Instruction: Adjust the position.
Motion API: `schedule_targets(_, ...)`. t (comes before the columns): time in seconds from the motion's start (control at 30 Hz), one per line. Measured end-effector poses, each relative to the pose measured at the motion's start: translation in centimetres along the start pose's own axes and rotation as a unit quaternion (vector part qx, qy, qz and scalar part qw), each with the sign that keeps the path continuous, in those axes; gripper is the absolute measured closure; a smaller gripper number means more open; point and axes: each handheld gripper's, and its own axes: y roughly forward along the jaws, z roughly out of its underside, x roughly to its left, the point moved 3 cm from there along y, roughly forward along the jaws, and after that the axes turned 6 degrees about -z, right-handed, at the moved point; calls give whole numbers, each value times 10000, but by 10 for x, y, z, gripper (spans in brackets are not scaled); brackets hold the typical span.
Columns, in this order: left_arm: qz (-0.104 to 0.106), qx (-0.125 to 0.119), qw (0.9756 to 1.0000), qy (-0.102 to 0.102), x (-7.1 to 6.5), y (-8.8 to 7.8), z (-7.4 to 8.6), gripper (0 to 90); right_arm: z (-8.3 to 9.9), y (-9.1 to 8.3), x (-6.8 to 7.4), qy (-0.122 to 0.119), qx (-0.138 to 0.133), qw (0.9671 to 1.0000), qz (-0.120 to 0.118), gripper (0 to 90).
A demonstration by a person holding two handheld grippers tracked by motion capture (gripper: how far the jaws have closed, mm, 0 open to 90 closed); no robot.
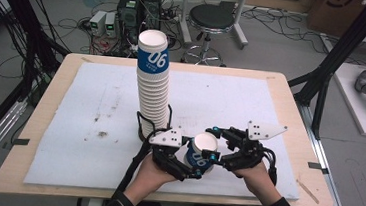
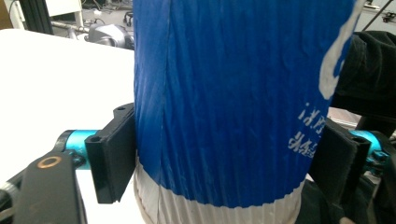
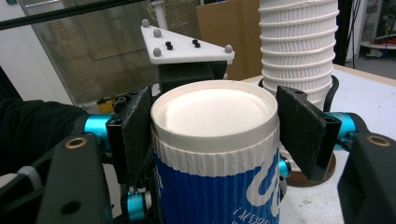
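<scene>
A single blue-and-white ribbed paper cup [image 1: 201,154] stood inverted near the front edge of the table, on the white foam mat [image 1: 96,100], with both grippers on it at once. The left gripper [image 1: 182,159] came at it from the person's left, low on the cup's blue band; its jaws had just been closing, and in the left gripper view its black pads [image 2: 112,158] lay against the blue ribbed wall on either side, pinching the cup [image 2: 224,102]. The right gripper [image 1: 229,148] held the same cup from the opposite side and higher, its jaws clamped on the white ribbed collar just under the upturned base, as the right gripper view showed with the cup [image 3: 215,140] filling the gap between the pads [image 3: 299,130]. Just behind the cup, a tall stack of matching cups [image 1: 152,88] rose from a dark round base, leaning slightly, its top cup marked 06; the left gripper's cable curled round its foot. Beyond the table's far edge stood a black round stool [image 1: 211,20] and a clutter of electronics boxes and cables [image 1: 123,17] on the floor.
</scene>
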Motion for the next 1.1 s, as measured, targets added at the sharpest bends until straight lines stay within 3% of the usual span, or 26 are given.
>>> schedule_targets(0.27,-11,283,9995,161,1,-5,-6,226,-1,-3,-2,0,44,10000,-44,304)
schedule_targets(0.53,-92,692,9969,373,1,-9,-11,231,-11,-14,-4,139,397,9991,-71,191)
schedule_targets(0.6,-105,806,9958,410,1,-9,-12,231,-13,-15,-4,172,615,9980,-23,187)
schedule_targets(0.83,-304,1369,9877,687,0,-10,-15,236,-16,-13,-1,-38,1261,9918,199,187)
schedule_targets(0.93,-374,1538,9848,716,-1,-8,-14,238,-14,-9,0,-89,1471,9888,215,187)
schedule_targets(1.0,-382,1614,9833,754,-1,-7,-13,238,-12,-6,1,-82,1584,9871,216,187)
schedule_targets(1.1,-369,1624,9832,748,-2,-7,-13,238,-8,0,2,-108,1786,9835,263,188)
